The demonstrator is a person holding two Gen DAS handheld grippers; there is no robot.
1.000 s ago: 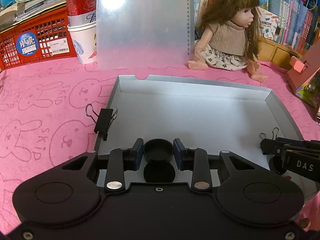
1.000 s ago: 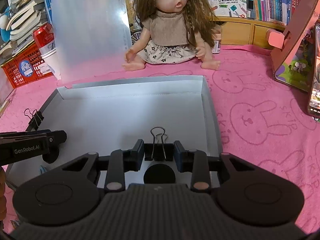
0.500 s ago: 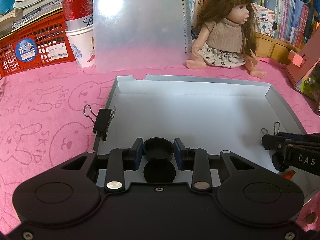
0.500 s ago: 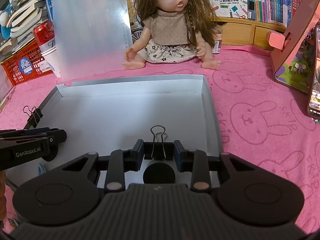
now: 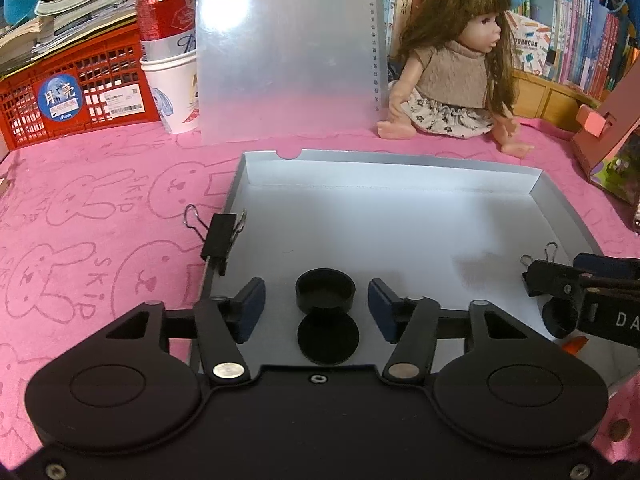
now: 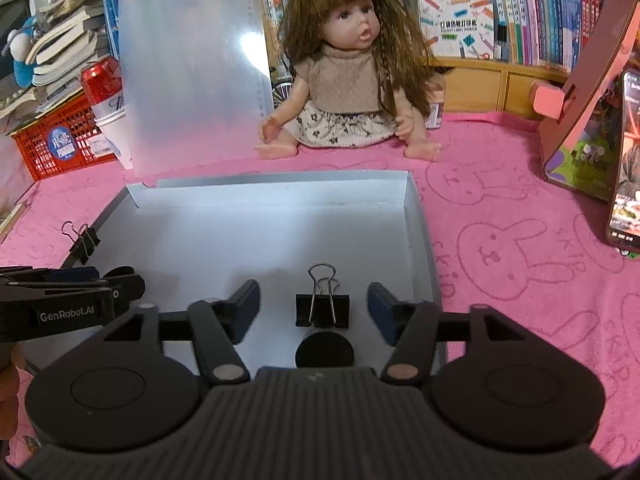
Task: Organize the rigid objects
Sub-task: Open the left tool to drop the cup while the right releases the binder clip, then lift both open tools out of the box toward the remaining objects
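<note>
A shallow grey box lid (image 5: 400,216) lies on the pink cloth; it also shows in the right wrist view (image 6: 280,216). My left gripper (image 5: 316,306) is open, with a black round cap (image 5: 325,290) resting in the lid between its blue pads, apart from both. My right gripper (image 6: 314,306) is open, with a black binder clip (image 6: 322,310) standing in the lid between its pads, untouched. Another binder clip (image 5: 218,236) is clamped on the lid's left wall; it also shows in the right wrist view (image 6: 83,240).
A doll (image 6: 352,80) sits behind the lid. A clear clipboard (image 5: 288,52), a paper cup with a red can (image 5: 168,60) and a red basket (image 5: 76,92) stand at back left. A cardboard stand (image 6: 588,120) and a phone (image 6: 626,160) are on the right.
Both grippers have opened. The left let go of the black cap and the right let go of the binder clip; both objects now rest in the lid.
</note>
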